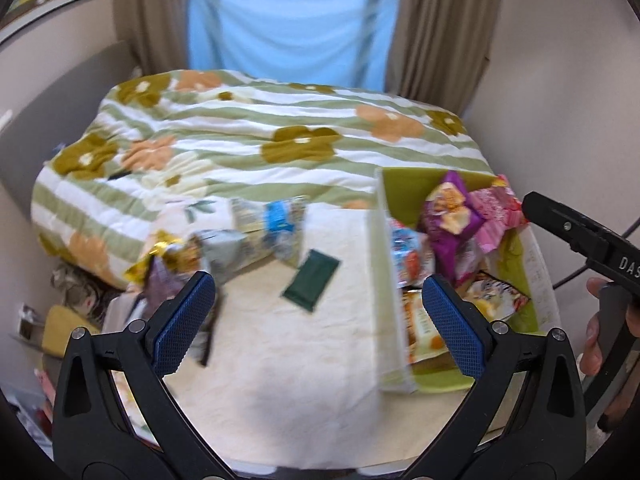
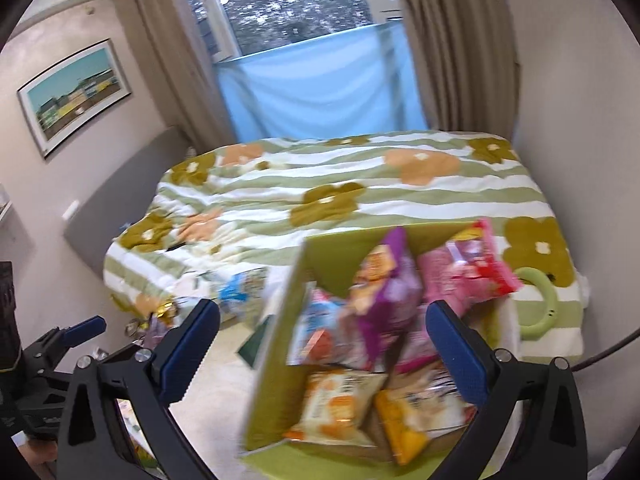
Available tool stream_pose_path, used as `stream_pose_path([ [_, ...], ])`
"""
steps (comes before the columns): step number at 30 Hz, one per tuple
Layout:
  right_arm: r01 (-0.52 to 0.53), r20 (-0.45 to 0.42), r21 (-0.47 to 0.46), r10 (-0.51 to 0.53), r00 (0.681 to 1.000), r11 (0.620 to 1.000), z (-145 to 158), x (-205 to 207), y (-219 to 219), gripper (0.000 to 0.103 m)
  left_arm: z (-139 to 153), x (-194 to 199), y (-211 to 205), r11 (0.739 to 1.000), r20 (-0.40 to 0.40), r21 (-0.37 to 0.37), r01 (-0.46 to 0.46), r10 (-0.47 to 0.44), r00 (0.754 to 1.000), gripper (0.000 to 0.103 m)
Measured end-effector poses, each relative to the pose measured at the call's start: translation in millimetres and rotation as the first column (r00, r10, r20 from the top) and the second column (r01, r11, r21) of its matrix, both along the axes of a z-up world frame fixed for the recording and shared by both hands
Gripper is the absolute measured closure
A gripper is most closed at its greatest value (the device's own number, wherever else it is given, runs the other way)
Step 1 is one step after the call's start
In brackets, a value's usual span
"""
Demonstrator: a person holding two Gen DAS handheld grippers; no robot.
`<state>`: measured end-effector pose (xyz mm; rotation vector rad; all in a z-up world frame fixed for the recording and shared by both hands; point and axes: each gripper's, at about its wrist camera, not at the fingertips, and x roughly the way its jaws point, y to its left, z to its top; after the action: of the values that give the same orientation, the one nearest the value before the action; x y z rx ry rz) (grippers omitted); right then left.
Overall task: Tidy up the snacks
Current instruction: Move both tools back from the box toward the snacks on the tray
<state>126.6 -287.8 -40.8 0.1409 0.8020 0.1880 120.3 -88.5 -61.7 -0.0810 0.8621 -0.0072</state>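
Observation:
A green box (image 1: pixel 404 188) (image 2: pixel 276 360) stands on the cream bed surface and holds several snack bags: purple (image 2: pixel 384 292), pink (image 2: pixel 468 276), orange-and-white (image 2: pixel 340 404). Loose on the bed to its left lie a dark green packet (image 1: pixel 311 280) (image 2: pixel 256 344), a blue-and-white bag (image 1: pixel 272 224) and a gold-edged bag (image 1: pixel 168 256). My left gripper (image 1: pixel 318 322) hangs open above the bed between the loose bags and the box, holding nothing. Over the box, my right gripper (image 2: pixel 322 346) is open and empty too.
A striped floral duvet (image 1: pixel 256 128) covers the far bed. A pale green ring (image 2: pixel 540 304) lies right of the box. Walls close in on both sides, with curtains and a blue-covered window behind. Clutter (image 1: pixel 72 300) sits low at the left bed edge.

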Motion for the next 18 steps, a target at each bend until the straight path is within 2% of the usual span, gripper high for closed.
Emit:
stream_pose_path([
  [4,-0.051,0.010,-0.005,0.051,0.999,0.999,-2.1,-3.3,45.3,0.000,1.3,-11.2,48.5,0.999,0.003,-0.003,-0.042,0.042,0.999,0.001],
  [9,-0.060,-0.025,0.038,0.061,0.998,0.997,-16.5,-0.6,102.3,0.000,1.1,-15.1,122.7,0.997,-0.015,-0.021,-0.071,0.071,0.997,0.001],
  [18,0.014,-0.122,0.087,-0.003,0.992,0.996,-55.1,14.7,187.4,0.000,-23.2,8.7,229.7,0.999,-0.092,-0.036,-0.040,0.036,0.995,0.001],
])
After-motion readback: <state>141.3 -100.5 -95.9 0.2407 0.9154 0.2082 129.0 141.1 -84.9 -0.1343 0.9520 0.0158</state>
